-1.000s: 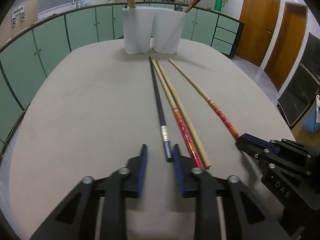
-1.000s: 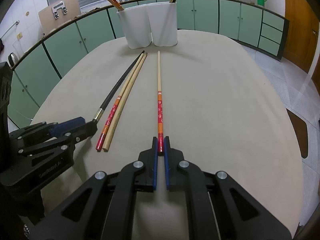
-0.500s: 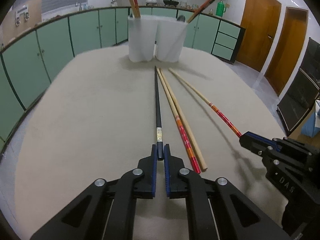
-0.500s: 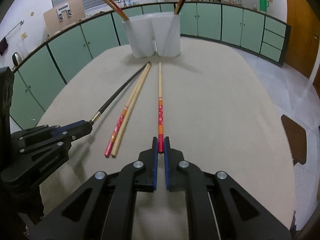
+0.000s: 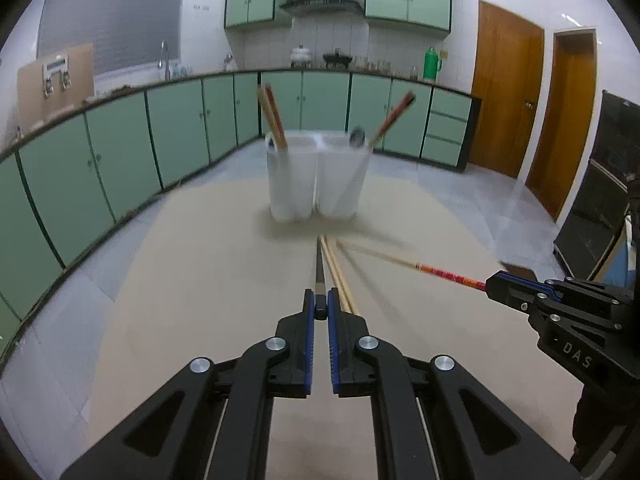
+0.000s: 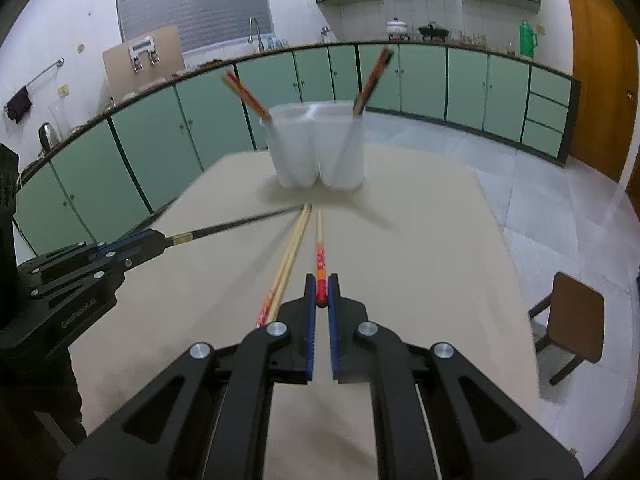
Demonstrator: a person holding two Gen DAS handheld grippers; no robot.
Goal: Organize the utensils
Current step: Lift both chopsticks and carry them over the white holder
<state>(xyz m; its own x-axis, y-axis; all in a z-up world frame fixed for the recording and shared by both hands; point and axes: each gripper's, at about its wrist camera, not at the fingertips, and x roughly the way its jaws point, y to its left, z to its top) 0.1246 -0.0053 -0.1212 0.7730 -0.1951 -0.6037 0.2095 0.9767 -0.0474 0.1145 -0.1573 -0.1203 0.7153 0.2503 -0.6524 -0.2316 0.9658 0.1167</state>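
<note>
My left gripper (image 5: 320, 307) is shut on the end of a black chopstick (image 5: 319, 276) and holds it raised, pointing at the holder. It also shows in the right wrist view (image 6: 158, 240). My right gripper (image 6: 320, 291) is shut on the red end of a red-and-wood chopstick (image 6: 319, 248), lifted as well; it shows at the right of the left wrist view (image 5: 490, 285). Two more wooden chopsticks (image 6: 290, 252) lie side by side on the beige table (image 6: 420, 264). A white two-cup holder (image 6: 316, 148) stands at the far end with chopsticks in each cup.
Green kitchen cabinets (image 5: 120, 148) run around behind the table. A brown stool (image 6: 568, 320) stands on the tiled floor to the right. Wooden doors (image 5: 504, 104) are at the far right.
My left gripper closed on the black chopstick. Both grippers then rose and tilted up, lifting their chopsticks' near ends off the table.
</note>
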